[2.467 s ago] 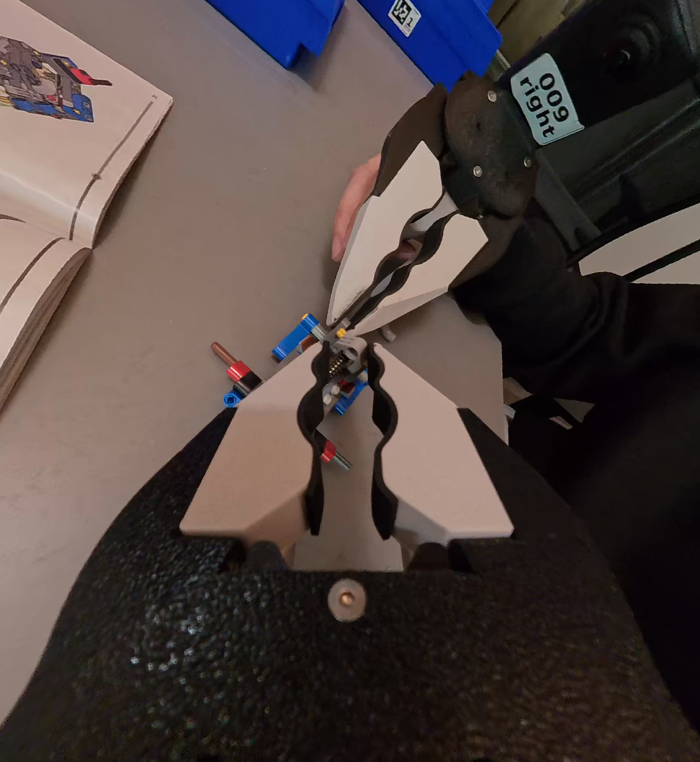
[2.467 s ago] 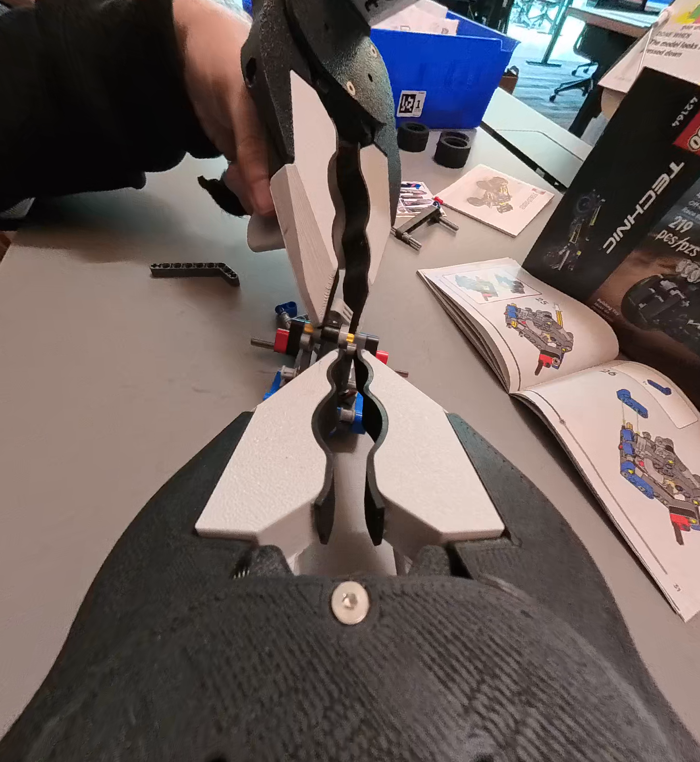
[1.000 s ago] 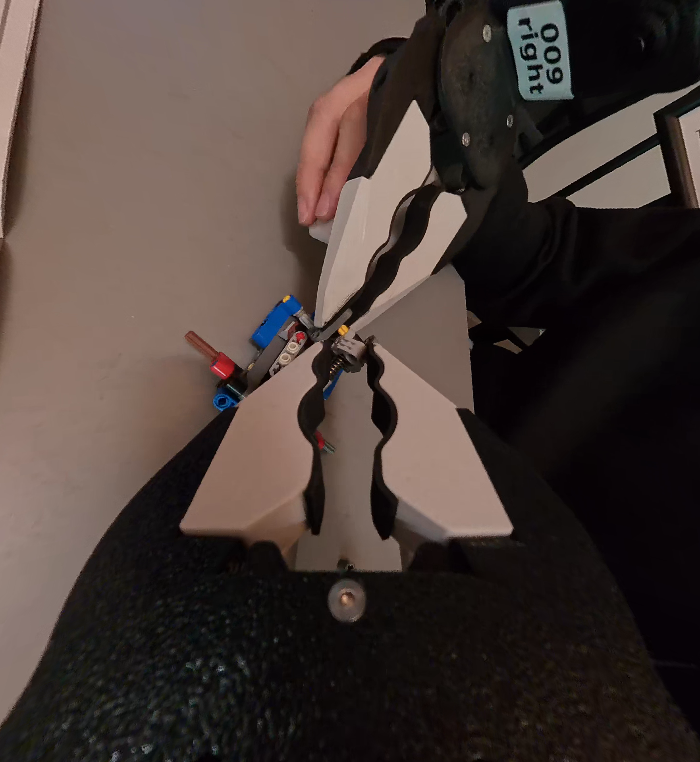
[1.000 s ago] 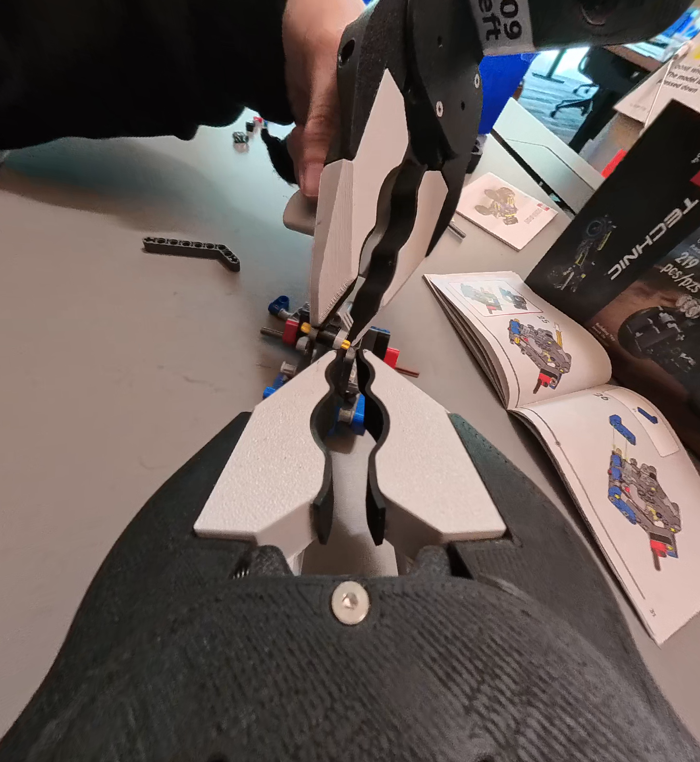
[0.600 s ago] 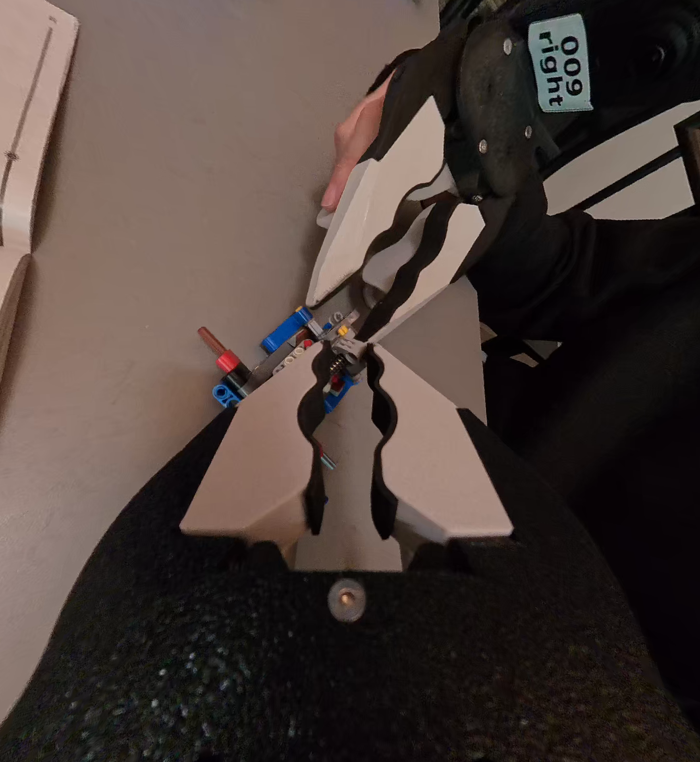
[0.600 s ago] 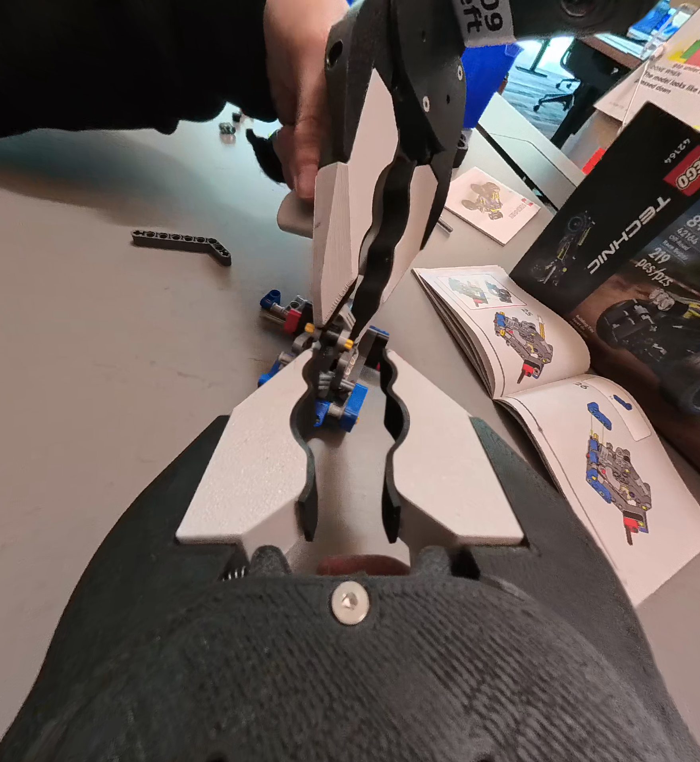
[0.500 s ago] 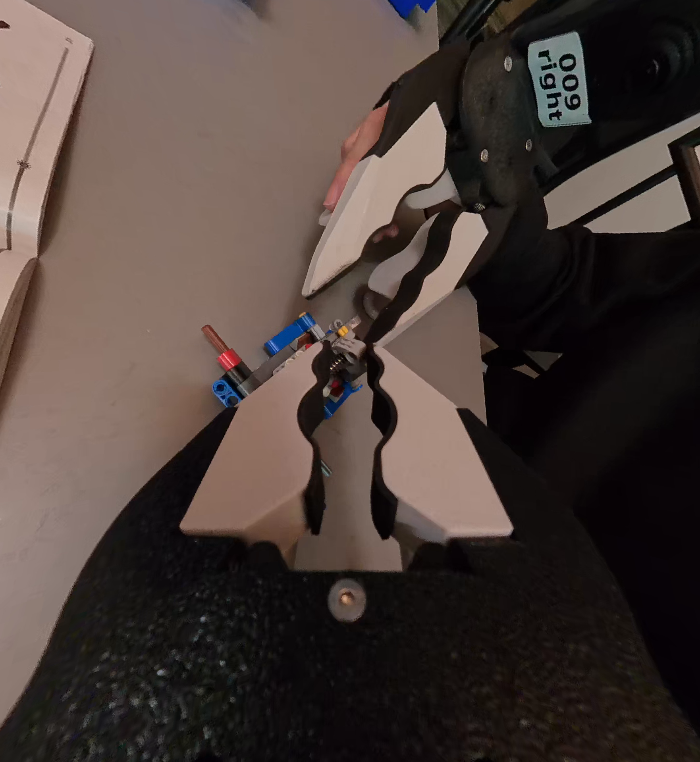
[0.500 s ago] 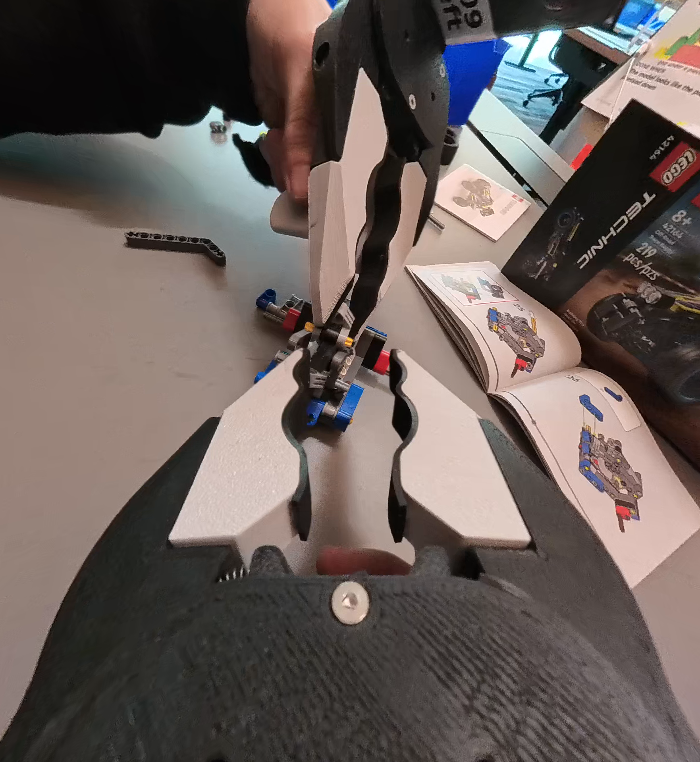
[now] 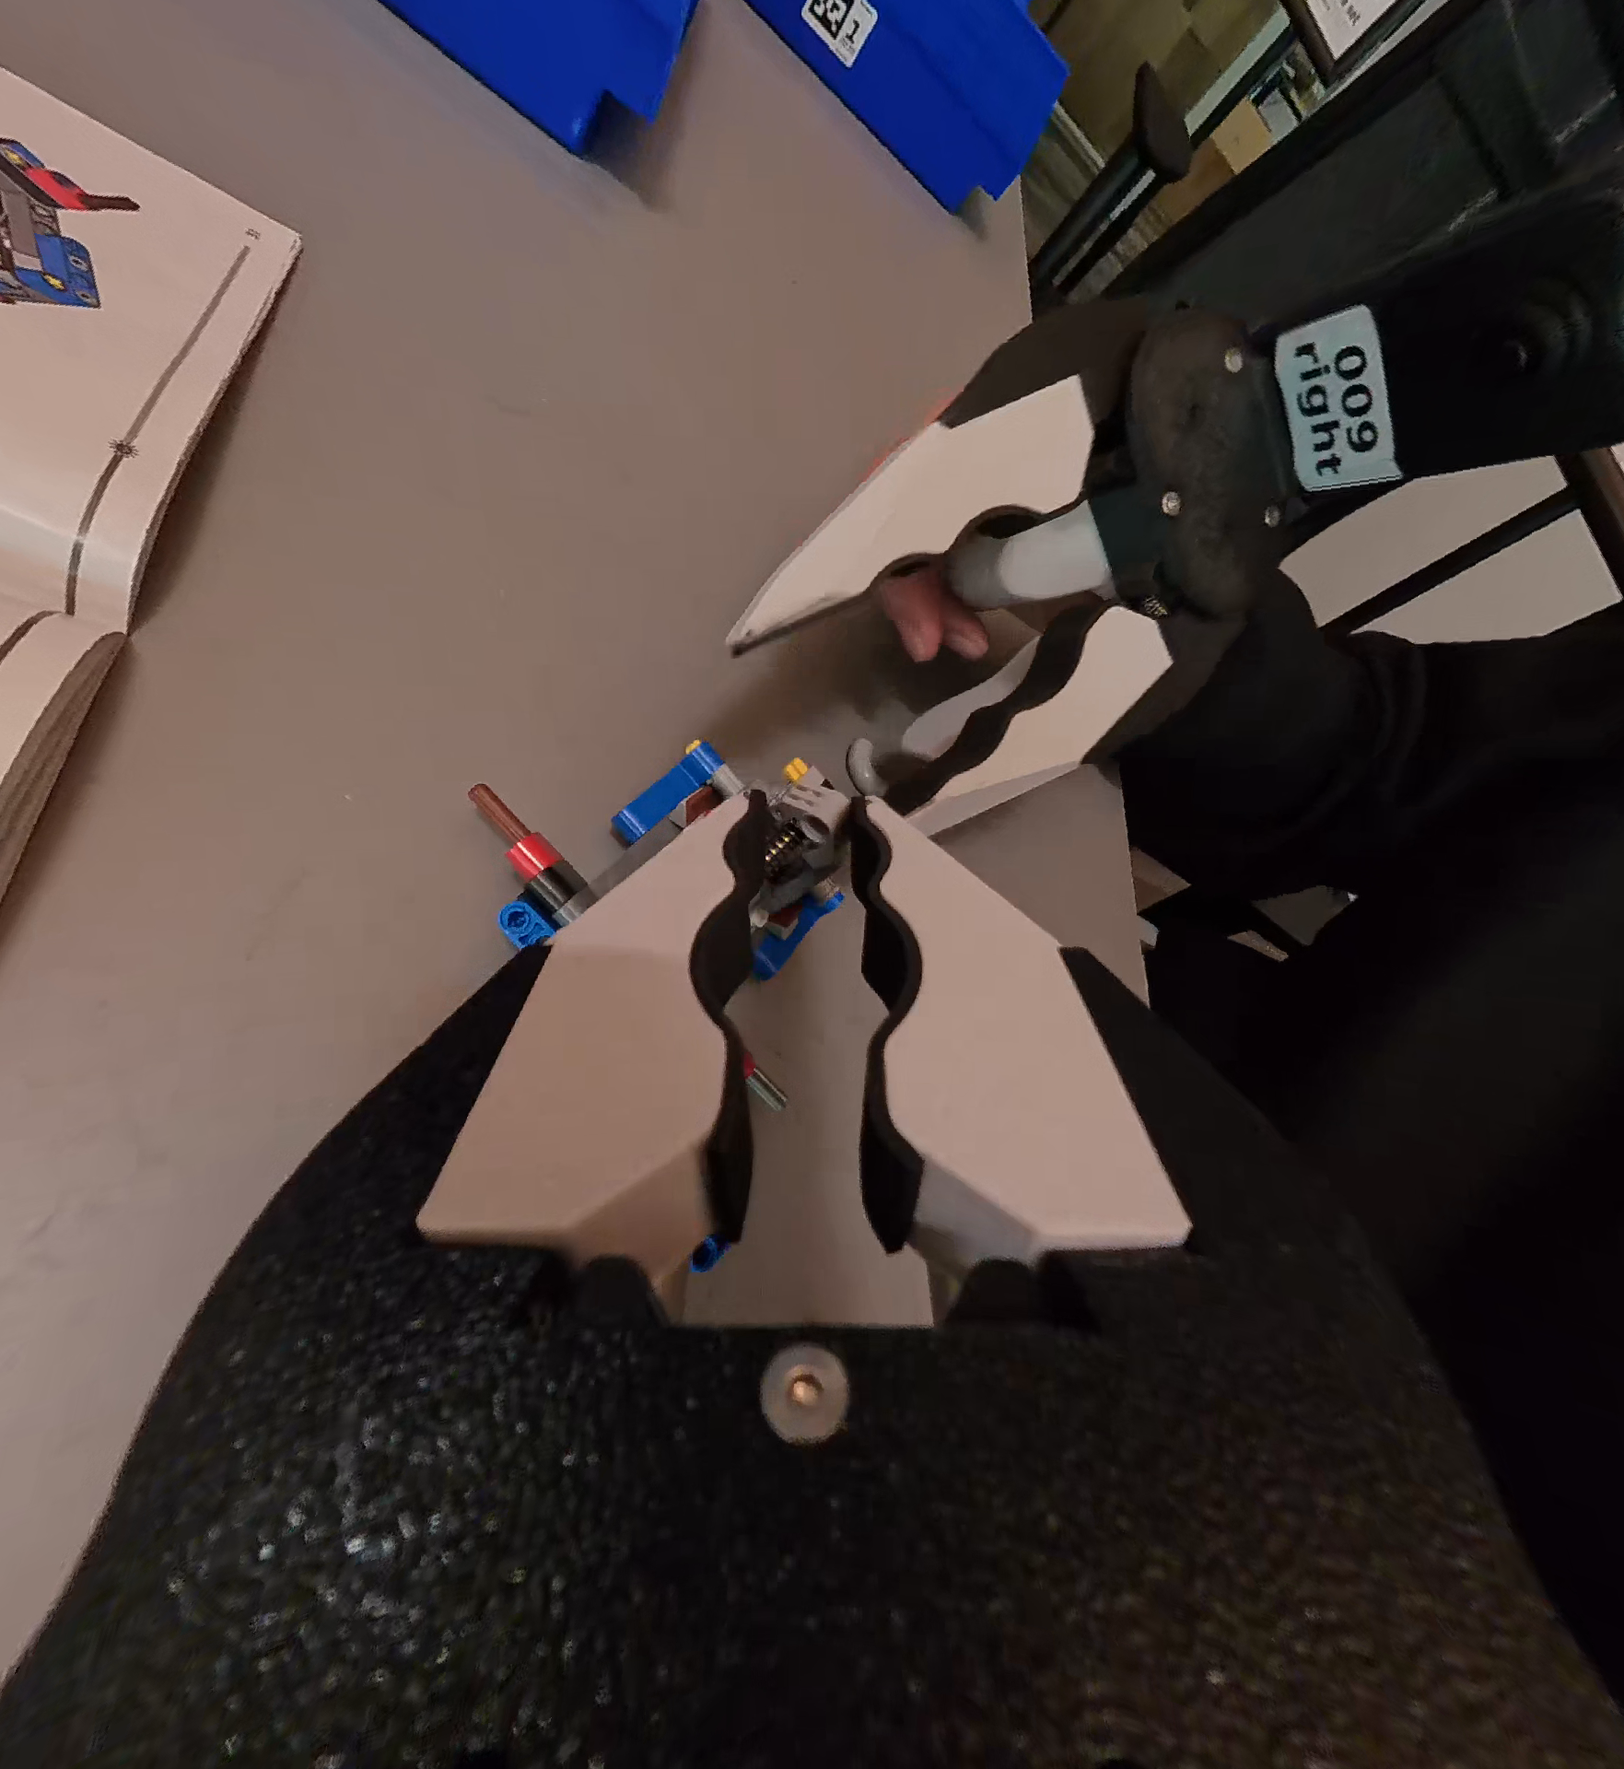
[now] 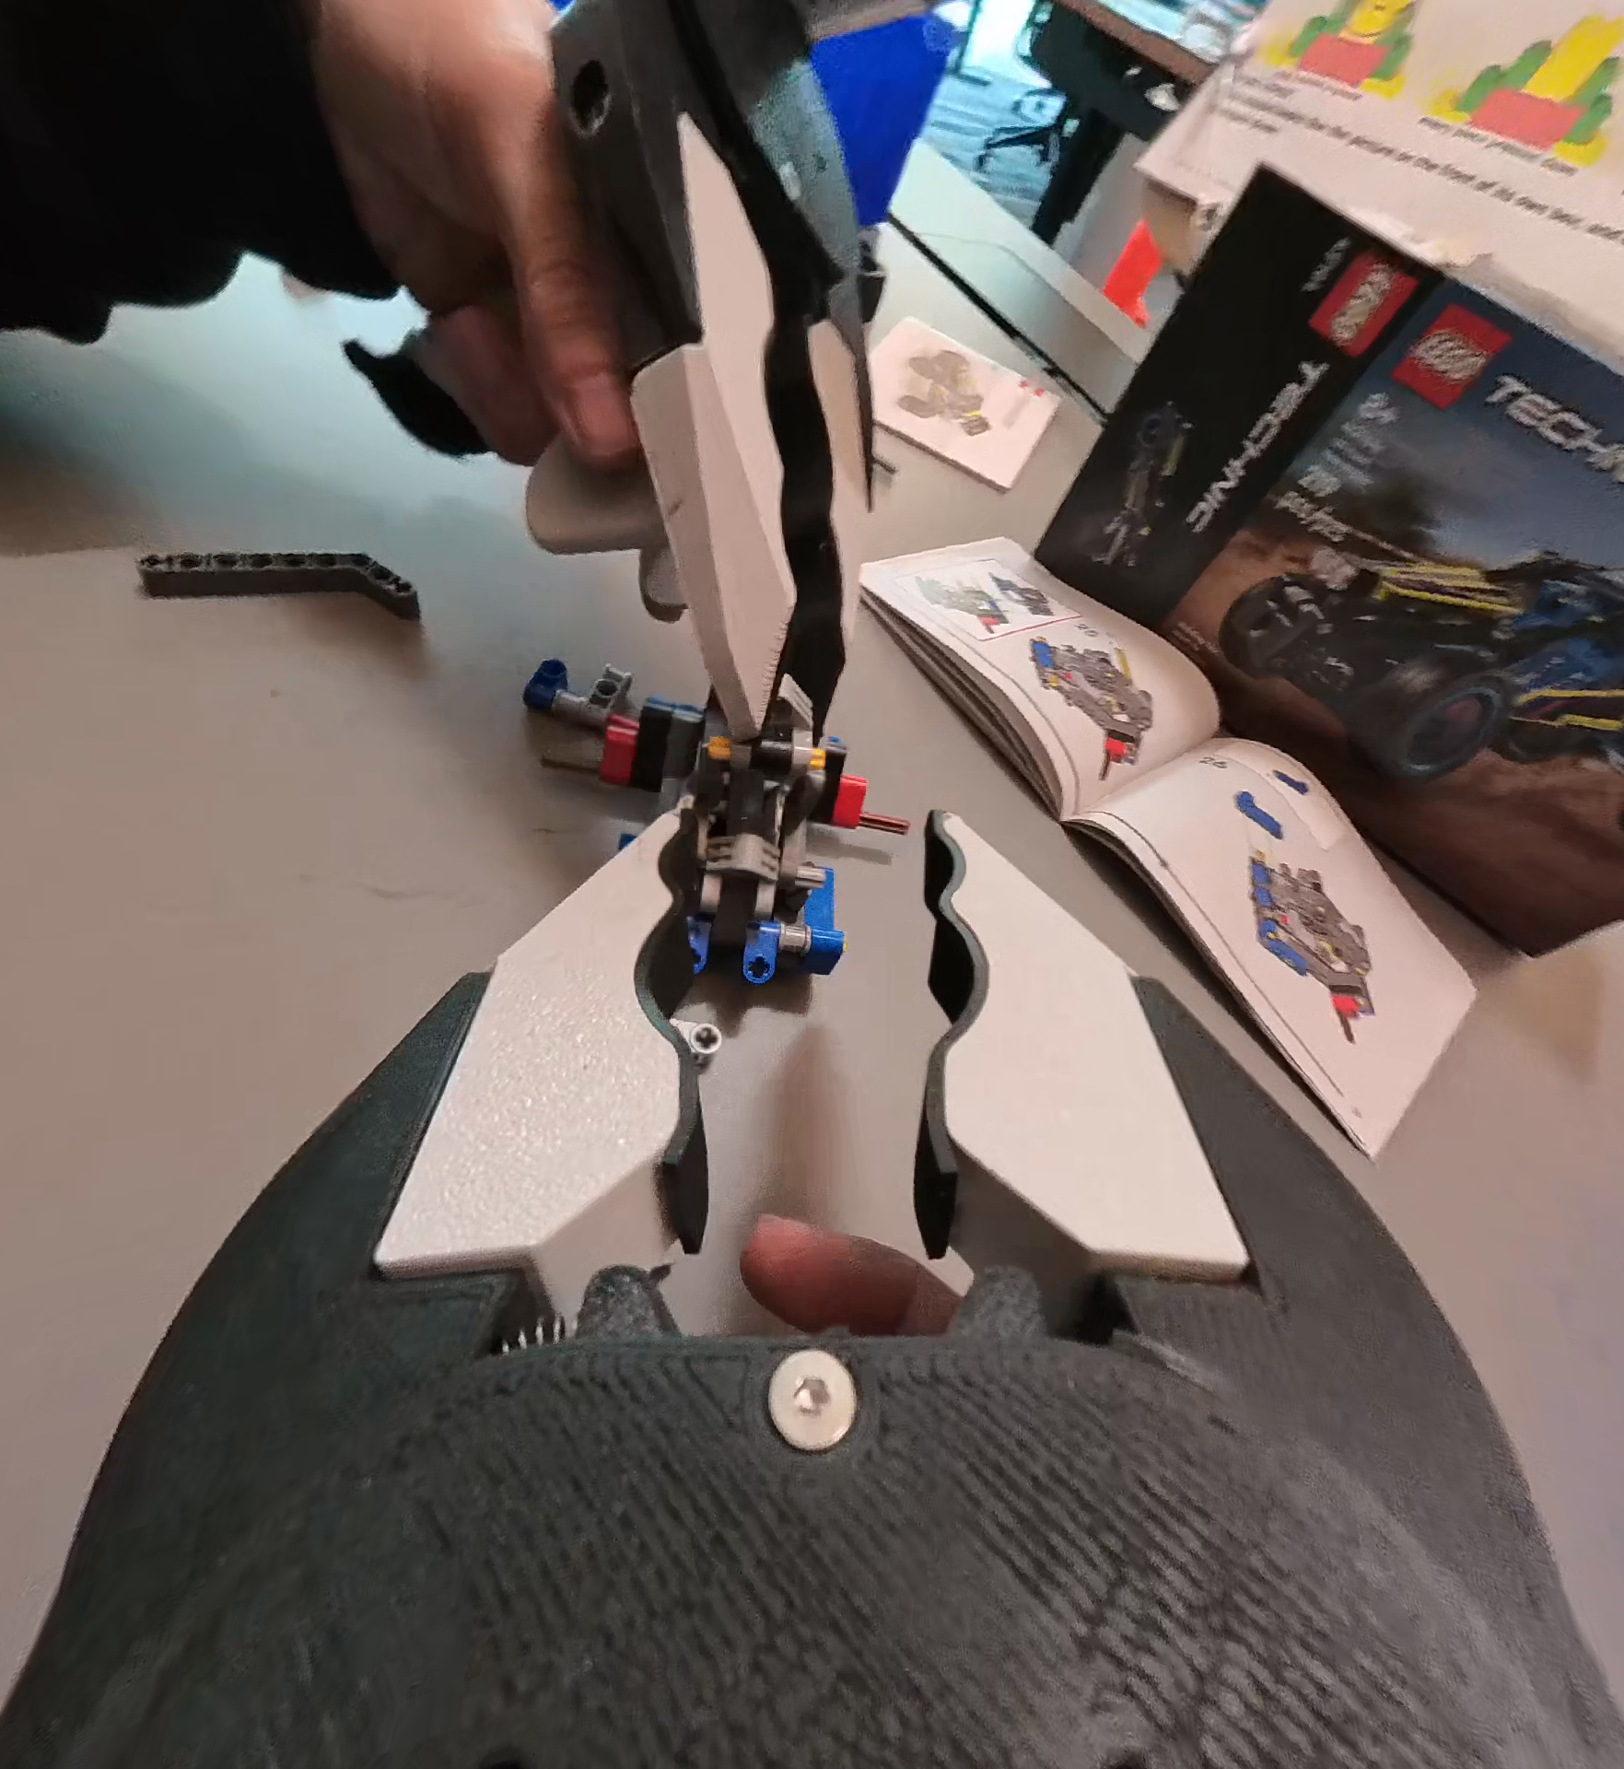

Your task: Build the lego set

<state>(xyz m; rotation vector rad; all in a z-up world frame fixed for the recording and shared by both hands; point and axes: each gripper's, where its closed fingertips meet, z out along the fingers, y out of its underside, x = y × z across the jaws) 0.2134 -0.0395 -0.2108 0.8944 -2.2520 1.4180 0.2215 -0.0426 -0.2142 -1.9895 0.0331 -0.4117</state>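
The left gripper (image 9: 800,831) clamps the grey top of the brick-built chassis assembly (image 10: 758,842) on the table (image 10: 214,909). The right gripper (image 10: 803,842) stands apart around its near end; keeping the clamp steady seems wise.

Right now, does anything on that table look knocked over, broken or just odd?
Nothing looks broken or spilled. The small brick model stands on the grey table, pinched at its top by the left gripper; the right gripper is open around it. A lone grey angled beam lies apart.
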